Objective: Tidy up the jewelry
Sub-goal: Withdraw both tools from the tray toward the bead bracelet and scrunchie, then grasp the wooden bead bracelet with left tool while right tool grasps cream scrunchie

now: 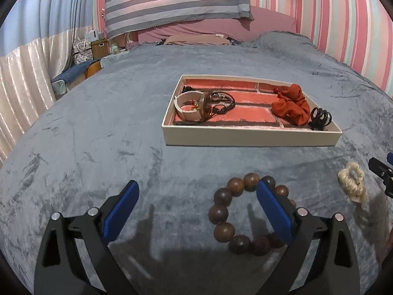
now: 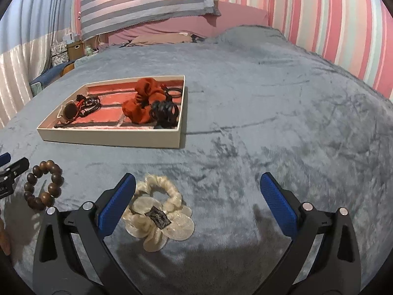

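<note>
A grey-blue plush bedspread [image 1: 98, 127] covers the bed, and everything lies on it. Farther back sits a shallow cream tray [image 1: 250, 139] with a red lining. It holds a rust-red scrunchie [image 1: 292, 108], a black claw clip [image 1: 320, 118] in its right near corner, a cream bangle [image 1: 188, 109] at its left end and a tangle of black cord bracelets [image 1: 221, 102] beside that. The left gripper [image 1: 197, 195] is spread wide, holding nothing; its right finger overlaps a brown wooden bead bracelet [image 1: 222, 218] lying near the tray. The right gripper [image 2: 197, 193] is likewise spread and unloaded, its left finger just beside a cream satin flower hair tie [image 2: 159, 217] lying on the bedspread.
</note>
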Tool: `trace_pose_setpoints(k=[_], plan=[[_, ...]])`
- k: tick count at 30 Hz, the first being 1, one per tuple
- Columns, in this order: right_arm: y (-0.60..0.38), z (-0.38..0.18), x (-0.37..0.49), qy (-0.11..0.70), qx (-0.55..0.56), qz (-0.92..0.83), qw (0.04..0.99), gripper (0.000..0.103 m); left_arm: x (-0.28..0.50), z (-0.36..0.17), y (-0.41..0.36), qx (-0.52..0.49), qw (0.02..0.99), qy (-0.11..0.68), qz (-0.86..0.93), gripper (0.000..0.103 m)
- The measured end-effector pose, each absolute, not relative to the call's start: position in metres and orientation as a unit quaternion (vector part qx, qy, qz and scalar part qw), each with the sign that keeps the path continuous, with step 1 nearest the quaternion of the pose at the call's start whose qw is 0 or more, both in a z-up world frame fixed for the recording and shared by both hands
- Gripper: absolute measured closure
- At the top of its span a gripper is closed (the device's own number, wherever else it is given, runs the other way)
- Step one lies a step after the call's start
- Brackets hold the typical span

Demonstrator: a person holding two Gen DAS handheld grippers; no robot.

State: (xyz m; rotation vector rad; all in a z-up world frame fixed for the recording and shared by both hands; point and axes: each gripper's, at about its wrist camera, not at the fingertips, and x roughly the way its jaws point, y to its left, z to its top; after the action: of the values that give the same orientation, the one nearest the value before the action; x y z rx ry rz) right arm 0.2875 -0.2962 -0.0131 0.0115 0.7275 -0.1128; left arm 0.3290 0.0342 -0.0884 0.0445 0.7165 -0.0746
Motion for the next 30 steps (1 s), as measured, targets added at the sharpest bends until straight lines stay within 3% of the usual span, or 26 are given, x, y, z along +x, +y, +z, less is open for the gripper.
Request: trace_pose_setpoints(k=[16, 21, 26, 30], plan=[[-0.295, -0.045, 0.299, 0.393, -0.001, -0.055, 0.918, 0.006, 0.337, -0.108, 0.024, 0.038, 0.924, 0.375, -0.061, 0.009], [-0.294, -0.051, 0.303, 0.408, 0.0, -0.042, 0.912, 0.02, 0.341, -0.112, 0.025, 0.027, 0.92, 0.384, -0.074, 0.011], [-0.291, -0.053, 0.306, 0.412, 0.002, -0.026, 0.911, 0.038, 0.347, -0.118, 0.028, 0.015, 0.911, 0.403, -0.085, 0.039], [-0.289, -0.053, 0.306, 0.413, 0.004, -0.01, 0.91, 0.053, 0.347, -0.119, 0.032, 0.005, 0.911, 0.404, -0.088, 0.045]])
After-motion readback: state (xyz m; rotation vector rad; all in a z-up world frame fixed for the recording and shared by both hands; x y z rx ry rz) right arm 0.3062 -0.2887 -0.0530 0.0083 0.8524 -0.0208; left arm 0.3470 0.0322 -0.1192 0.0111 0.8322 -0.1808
